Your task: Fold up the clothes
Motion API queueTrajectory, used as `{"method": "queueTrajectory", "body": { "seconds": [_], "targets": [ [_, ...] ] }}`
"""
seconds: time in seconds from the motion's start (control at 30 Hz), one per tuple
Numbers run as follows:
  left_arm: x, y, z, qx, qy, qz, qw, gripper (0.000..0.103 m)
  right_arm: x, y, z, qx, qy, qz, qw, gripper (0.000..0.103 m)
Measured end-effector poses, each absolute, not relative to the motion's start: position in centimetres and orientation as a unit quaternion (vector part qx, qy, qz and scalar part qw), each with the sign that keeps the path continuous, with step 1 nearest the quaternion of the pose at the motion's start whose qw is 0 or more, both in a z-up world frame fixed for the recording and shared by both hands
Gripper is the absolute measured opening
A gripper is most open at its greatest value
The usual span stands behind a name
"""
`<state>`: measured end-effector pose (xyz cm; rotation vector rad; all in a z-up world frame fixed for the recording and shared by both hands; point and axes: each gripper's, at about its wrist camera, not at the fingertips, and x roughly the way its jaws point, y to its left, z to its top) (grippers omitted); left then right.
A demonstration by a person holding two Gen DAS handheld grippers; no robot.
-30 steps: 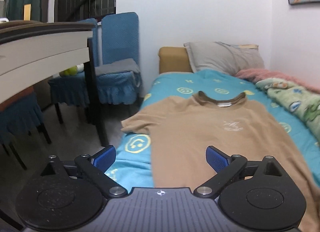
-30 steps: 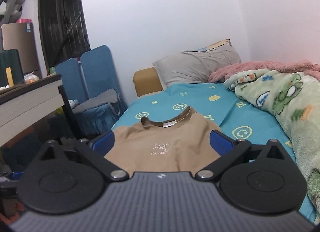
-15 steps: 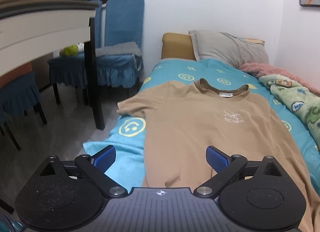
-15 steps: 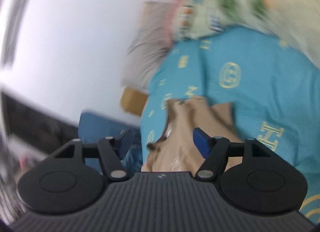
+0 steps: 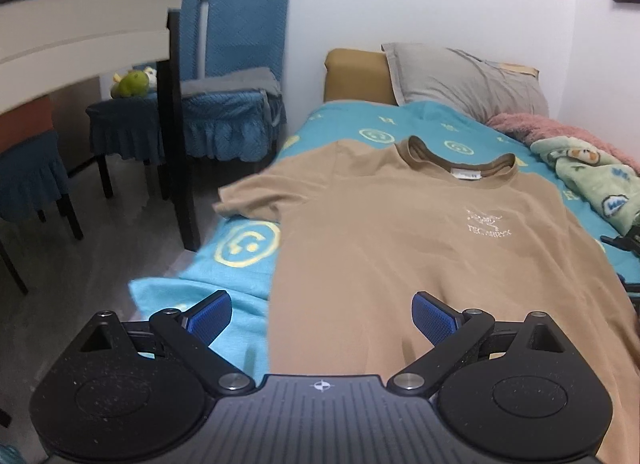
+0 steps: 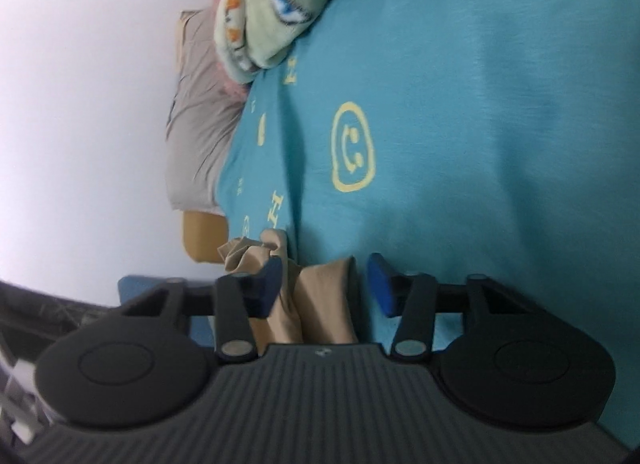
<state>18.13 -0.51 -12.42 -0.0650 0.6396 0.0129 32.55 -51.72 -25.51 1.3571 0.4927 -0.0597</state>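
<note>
A tan T-shirt [image 5: 420, 232] lies flat at the centre of the left wrist frame on the blue bed sheet [image 5: 244, 244], its sleeve reaching the bed's left edge. The left gripper [image 5: 322, 314] hangs wide open and empty over the hem. The right gripper [image 6: 324, 284], rolled sideways, is half open with bunched shirt fabric between its fingers; contact is unclear. The blanket [image 6: 272, 8] is cut off at the top of the frame.
</note>
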Motion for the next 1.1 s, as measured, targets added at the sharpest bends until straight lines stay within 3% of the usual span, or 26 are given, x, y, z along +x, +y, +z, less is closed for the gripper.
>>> {"method": "queueTrajectory", "body": {
  "seconds": [0.2, 0.5, 0.73, 0.77, 0.83, 0.87, 0.9, 1.1],
  "targets": [
    [18.7, -2.5, -13.6, -0.008, 0.317, -0.031, 0.948, 0.098, 34.8, -51.6, -26.7, 0.606, 0.232, 0.009, 0.761, 0.012],
    [18.3, -2.4, -13.2, -0.017, 0.304, -0.027, 0.952, 0.098, 29.5, -52.1, -20.9, 0.542, 0.101, -0.081, 0.831, 0.009],
    [17.8, -0.6, -12.3, -0.058, 0.305, -0.017, 0.951, 0.098, 26.5, -53.6, -22.0, 0.574, 0.104, -0.109, 0.805, 0.013],
    [17.7, -0.5, -12.2, -0.062, 0.304, -0.016, 0.95, 0.098, 26.4, -53.8, -22.5, 0.586, 0.109, -0.103, 0.796, 0.016],
    [17.5, -0.3, -12.1, -0.072, 0.304, -0.014, 0.95, 0.098, 26.2, -54.1, -23.3, 0.61, 0.119, -0.092, 0.778, 0.045],
    [17.5, -0.2, -12.1, -0.076, 0.305, -0.014, 0.949, 0.098, 26.1, -54.3, -23.8, 0.622, 0.124, -0.087, 0.769, 0.073],
    [17.5, -0.1, -12.1, -0.081, 0.305, -0.013, 0.949, 0.098, 26.2, -54.4, -24.3, 0.629, 0.12, -0.08, 0.764, 0.089],
    [18.1, -0.1, -12.6, -0.111, 0.321, -0.017, 0.94, 0.098, 29.2, -55.3, -26.4, 0.66, 0.132, -0.023, 0.739, 0.086]
  ]
}}
